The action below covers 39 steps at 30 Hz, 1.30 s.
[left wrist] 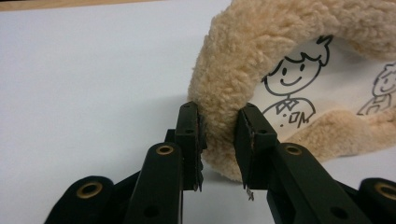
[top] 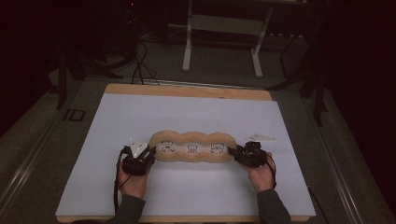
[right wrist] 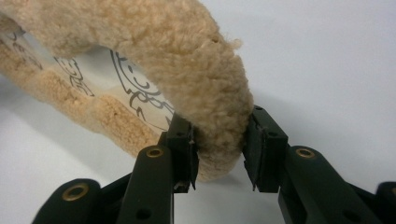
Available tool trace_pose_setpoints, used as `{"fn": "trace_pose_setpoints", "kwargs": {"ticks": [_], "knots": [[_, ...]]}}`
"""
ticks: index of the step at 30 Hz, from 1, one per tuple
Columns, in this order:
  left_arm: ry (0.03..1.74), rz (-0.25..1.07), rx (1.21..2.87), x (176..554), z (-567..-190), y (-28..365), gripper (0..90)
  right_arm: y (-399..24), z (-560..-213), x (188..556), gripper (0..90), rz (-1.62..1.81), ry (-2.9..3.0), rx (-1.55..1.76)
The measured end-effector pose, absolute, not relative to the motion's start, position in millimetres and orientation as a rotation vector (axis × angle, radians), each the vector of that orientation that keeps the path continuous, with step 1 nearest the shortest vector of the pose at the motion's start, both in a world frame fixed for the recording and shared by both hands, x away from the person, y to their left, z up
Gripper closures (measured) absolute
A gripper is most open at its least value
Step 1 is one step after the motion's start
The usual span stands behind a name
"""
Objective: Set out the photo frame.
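A long tan fleece plush (top: 191, 147) lies across the middle of the white table sheet (top: 187, 112), with three white panels that carry cartoon figure drawings. My left gripper (top: 150, 154) is shut on its left end; in the left gripper view the jaws (left wrist: 219, 140) pinch the fuzzy rim (left wrist: 233, 60) beside a smiling figure drawing (left wrist: 292, 93). My right gripper (top: 232, 151) is shut on the right end; in the right gripper view the jaws (right wrist: 219, 144) squeeze the thick fleece edge (right wrist: 187, 56). Both ends look slightly lifted off the sheet.
The sheet covers a wooden board whose far edge (top: 187, 91) shows. Beyond it stand white desk legs (top: 188, 46) and dark cables (top: 140, 65) on the floor. The person's hands (top: 133, 182) come in at the near edge.
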<state>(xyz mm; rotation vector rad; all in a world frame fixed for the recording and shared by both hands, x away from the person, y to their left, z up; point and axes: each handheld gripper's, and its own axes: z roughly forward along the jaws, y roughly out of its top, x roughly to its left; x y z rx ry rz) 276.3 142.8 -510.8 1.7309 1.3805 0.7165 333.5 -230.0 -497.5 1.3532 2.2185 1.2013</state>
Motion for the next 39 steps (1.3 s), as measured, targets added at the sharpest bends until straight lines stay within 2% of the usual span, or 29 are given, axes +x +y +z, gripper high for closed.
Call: {"fn": "trace_pose_setpoints", "kwargs": {"ticks": [23,25,27,31,39], "knots": [[1.315,0.66,1.75,280,-513,146,72.5,-236,-499,330,64.9,1.217,2.191,1.377],[1.318,0.648,1.75,279,-512,147,71.2,-237,-499,330,59.5,1.225,2.194,1.391],[1.314,0.637,1.76,278,-512,147,65.5,-238,-500,331,52.1,1.239,2.201,1.402],[1.301,0.663,1.779,273,-510,147,55.7,-239,-499,329,45.3,1.252,2.202,1.397],[1.254,0.699,1.746,255,-498,164,53.4,-248,-488,323,34.4,1.3,2.166,1.378]]}}
